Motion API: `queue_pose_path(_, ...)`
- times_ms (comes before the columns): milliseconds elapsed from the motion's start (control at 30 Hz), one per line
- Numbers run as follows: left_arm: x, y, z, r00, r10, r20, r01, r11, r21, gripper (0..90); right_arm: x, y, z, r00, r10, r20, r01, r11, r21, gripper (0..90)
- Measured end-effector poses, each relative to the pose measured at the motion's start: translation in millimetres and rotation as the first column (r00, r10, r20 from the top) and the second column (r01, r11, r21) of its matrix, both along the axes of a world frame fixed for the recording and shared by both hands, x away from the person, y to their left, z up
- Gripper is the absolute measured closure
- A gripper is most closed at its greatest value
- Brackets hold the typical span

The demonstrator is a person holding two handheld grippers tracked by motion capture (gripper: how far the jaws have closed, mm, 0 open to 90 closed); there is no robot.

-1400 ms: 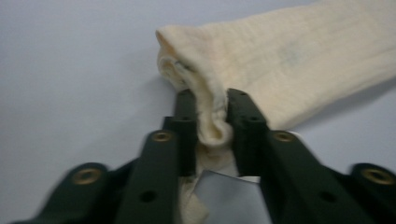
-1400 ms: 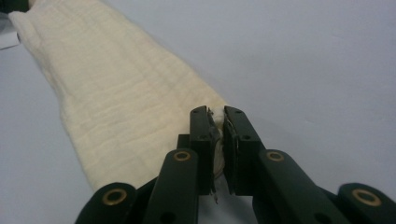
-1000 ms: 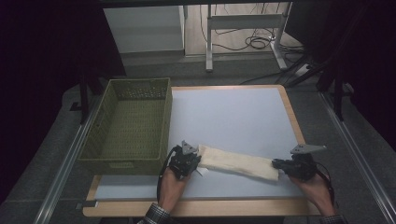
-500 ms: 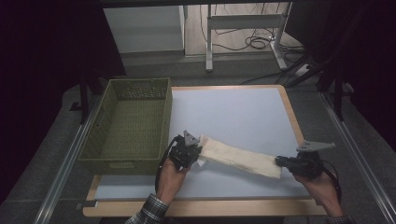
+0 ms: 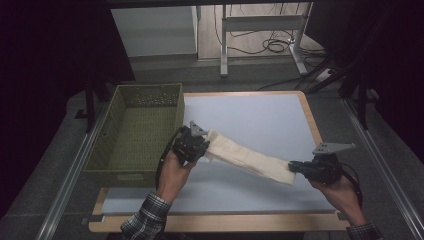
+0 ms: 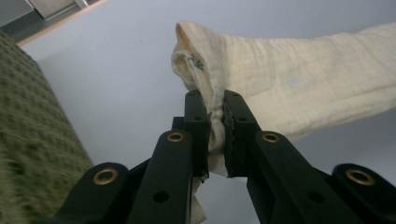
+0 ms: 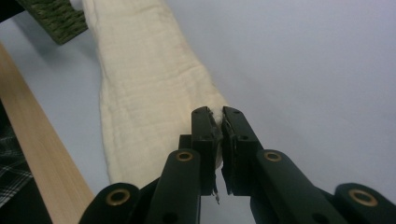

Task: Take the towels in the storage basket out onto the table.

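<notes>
A cream folded cloth point(image 5: 250, 159) hangs stretched between my two grippers above the pale table top point(image 5: 260, 120). My left gripper point(image 5: 202, 145) is shut on the cloth's left end, close to the green basket point(image 5: 135, 132). In the left gripper view the cloth point(image 6: 289, 79) bunches between the pressed pads of that gripper point(image 6: 215, 112). My right gripper point(image 5: 295, 170) is shut on the cloth's right end near the table's front right. In the right gripper view the cloth point(image 7: 144, 88) runs away from the closed tips of this gripper point(image 7: 218, 116) toward the basket corner point(image 7: 56, 16).
The green woven basket stands on the table's left side, its inside bare. A wooden rim point(image 5: 310, 115) frames the table top. Metal rails point(image 5: 380, 165) run along both sides. Behind the table are a desk frame and cables point(image 5: 270, 45) on the floor.
Both grippers have lifted with the cloth held between them. The left end rose more, so the cloth now slopes down from left to right and hangs off the table.
</notes>
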State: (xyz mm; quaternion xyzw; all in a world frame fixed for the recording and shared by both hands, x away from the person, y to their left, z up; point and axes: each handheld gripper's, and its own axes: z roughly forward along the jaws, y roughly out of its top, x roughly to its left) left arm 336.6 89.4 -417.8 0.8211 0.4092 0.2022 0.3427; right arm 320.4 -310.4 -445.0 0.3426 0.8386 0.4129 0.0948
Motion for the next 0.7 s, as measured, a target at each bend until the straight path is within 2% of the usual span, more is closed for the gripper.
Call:
queue_pose_path(100, 7.1, 7.6, 8.6, 1.0, -0.005, -0.001, 0.005, 0.9998, 0.017, 82.2, 2.6, 8.1, 4.7, 0.9998, 0.018, -0.001, -0.018, 0.9998, -0.002, 84.0)
queue_pose_path(233, 20.9, 16.7, 15.4, 0.9999, -0.016, -0.002, 0.016, 0.9998, 0.01, 82.4, 6.1, 18.9, 11.8, 0.9993, 0.037, 0.005, -0.037, 0.9993, 0.003, 84.0)
queue_pose_path(367, 36.0, 27.0, 21.6, 0.9996, -0.022, 0.018, 0.022, 0.9997, 0.006, 82.5, 9.0, 29.0, 19.8, 0.9986, 0.051, 0.013, -0.051, 0.9986, 0.014, 84.1)
queue_pose_path(500, 49.4, 33.7, 26.0, 0.9995, -0.014, 0.03, 0.014, 0.9997, 0.018, 82.6, 11.2, 39.2, 26.9, 0.9978, 0.062, 0.023, -0.063, 0.9976, 0.028, 84.0)
queue_pose_path(700, 68.2, 42.1, 27.8, 0.9995, 0.004, 0.031, -0.005, 0.9996, 0.028, 82.7, 16.2, 56.3, 32.3, 0.9968, 0.075, 0.03, -0.075, 0.9969, 0.022, 84.1)
